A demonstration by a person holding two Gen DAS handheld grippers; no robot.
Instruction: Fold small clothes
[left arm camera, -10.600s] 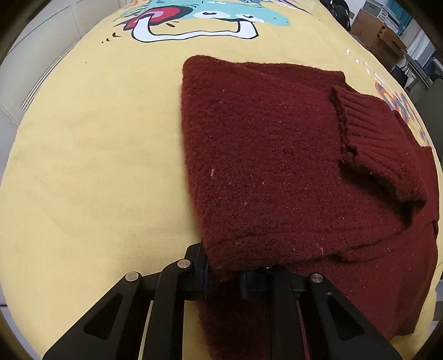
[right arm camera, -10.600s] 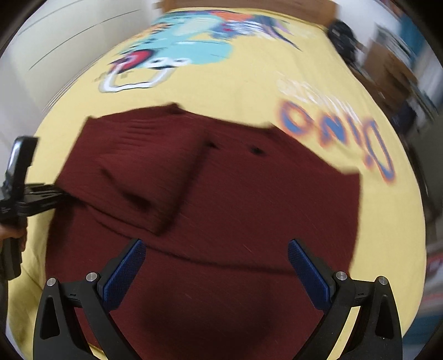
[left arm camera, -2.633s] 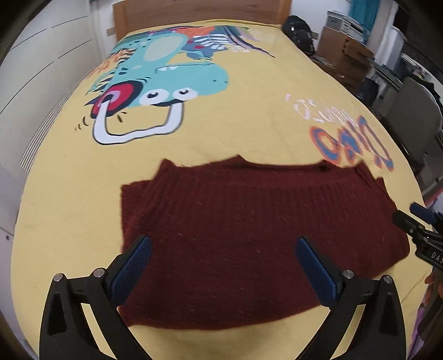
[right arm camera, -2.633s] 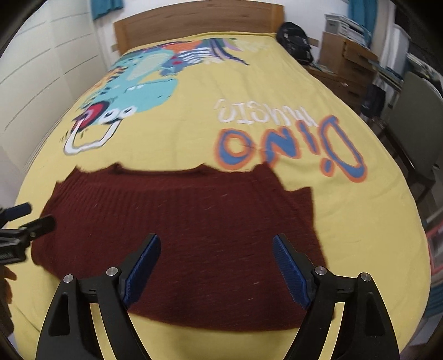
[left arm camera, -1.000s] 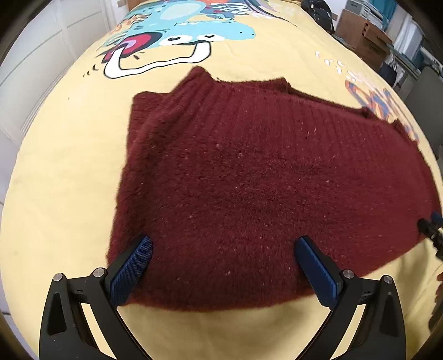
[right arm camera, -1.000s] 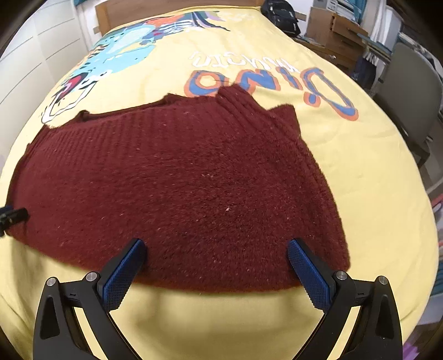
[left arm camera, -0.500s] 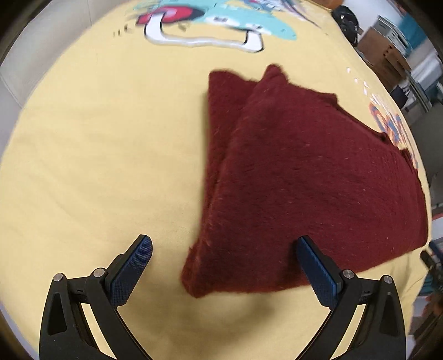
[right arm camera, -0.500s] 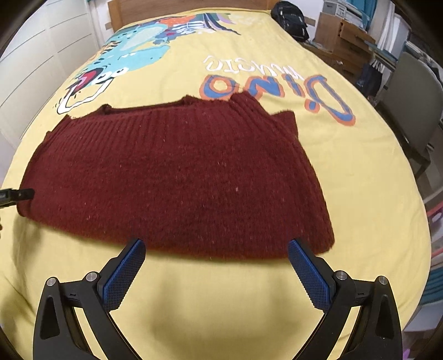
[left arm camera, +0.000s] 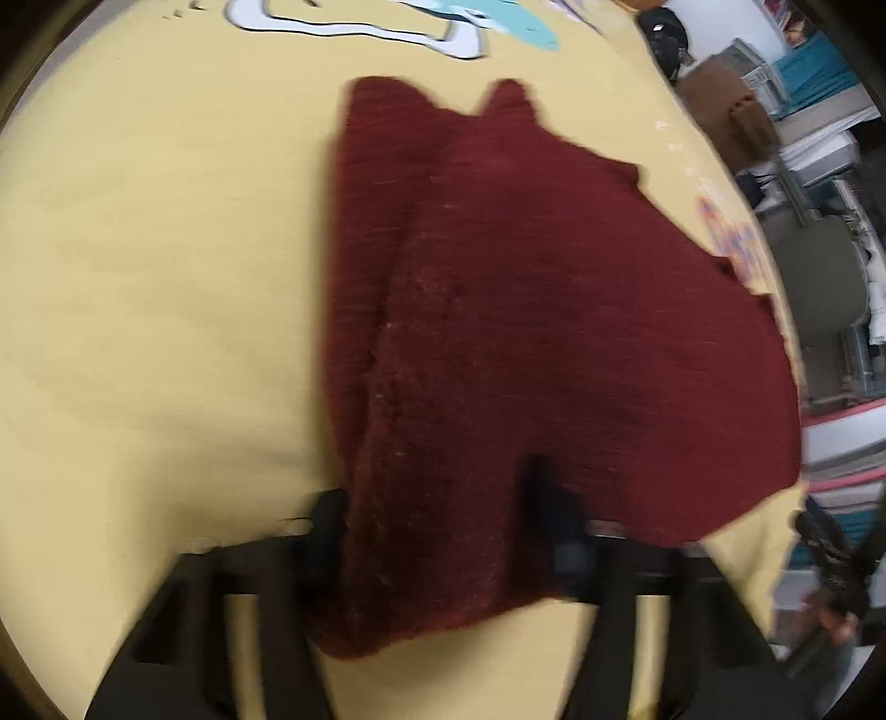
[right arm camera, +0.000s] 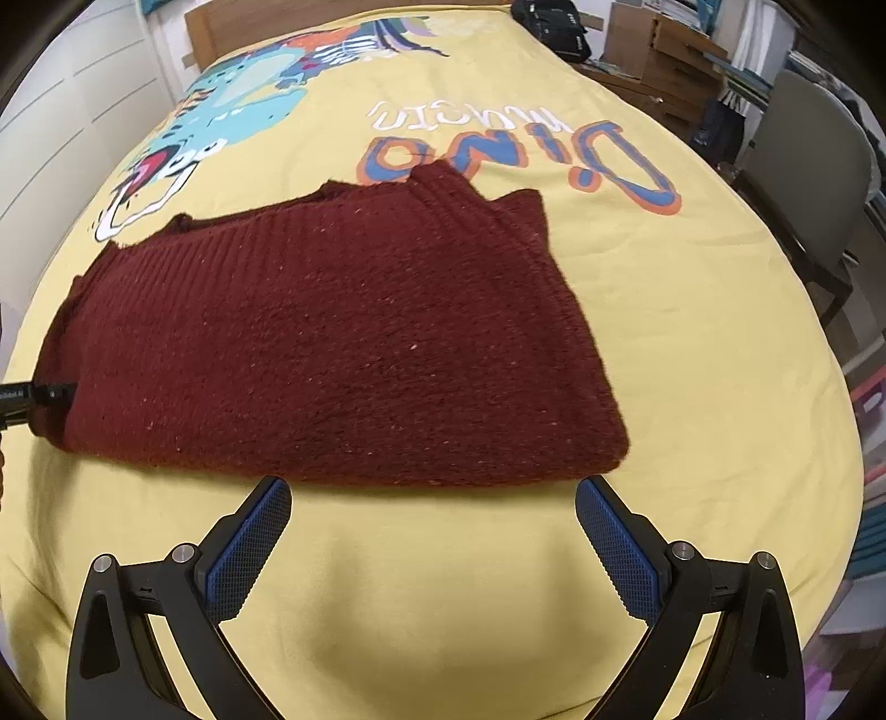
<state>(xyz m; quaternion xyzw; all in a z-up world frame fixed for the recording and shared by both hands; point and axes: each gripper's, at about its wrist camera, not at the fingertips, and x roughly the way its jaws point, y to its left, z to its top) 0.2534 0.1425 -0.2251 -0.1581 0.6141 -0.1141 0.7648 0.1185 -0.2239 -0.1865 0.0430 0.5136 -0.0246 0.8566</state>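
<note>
Surface: bed with yellow bedspread (right arm camera: 692, 343), smooth, faint creases only; covers nearly the whole field in both wrist views.
Print, dinosaur: turquoise cartoon figure (right arm camera: 249, 105) with red-and-white mouth, toward the headboard end, on the left in the right wrist view; its white outline visible at the top edge of the left wrist view.
Print, lettering: blue-and-orange "Dino" word (right arm camera: 520, 155) seen upside down, with a smaller white line of text above it; near collar edge of the sweater overlaps its lower rim.
Sweater: dark red knit sweater (right arm camera: 332, 343), folded into a broad band, lying flat across the middle of the bedspread; ribbed edge toward the headboard, folded edge toward the camera.
Left gripper (left arm camera: 437, 531): jaws just closing, narrowed onto the left end of the sweater; fabric fills the gap between the fingers and drapes over them; view blurred. Black tip also visible at the left edge of the right wrist view, at the sweater's end.
Right gripper (right arm camera: 437, 548): jaws spread wide, blue pads (right arm camera: 249, 548) bare, nothing between them; over bare bedspread just short of the sweater's near edge, not touching it.
Headboard: wooden headboard (right arm camera: 310, 11), at the far end of the bed.
Wall: pale panelled wall (right arm camera: 72, 111), along the left side.
Room, right side: grey chair (right arm camera: 814, 166) beside the bed; cardboard boxes (right arm camera: 664, 44) and cluttered shelving behind; black bag (right arm camera: 554, 22) at the far corner of the bed.
</note>
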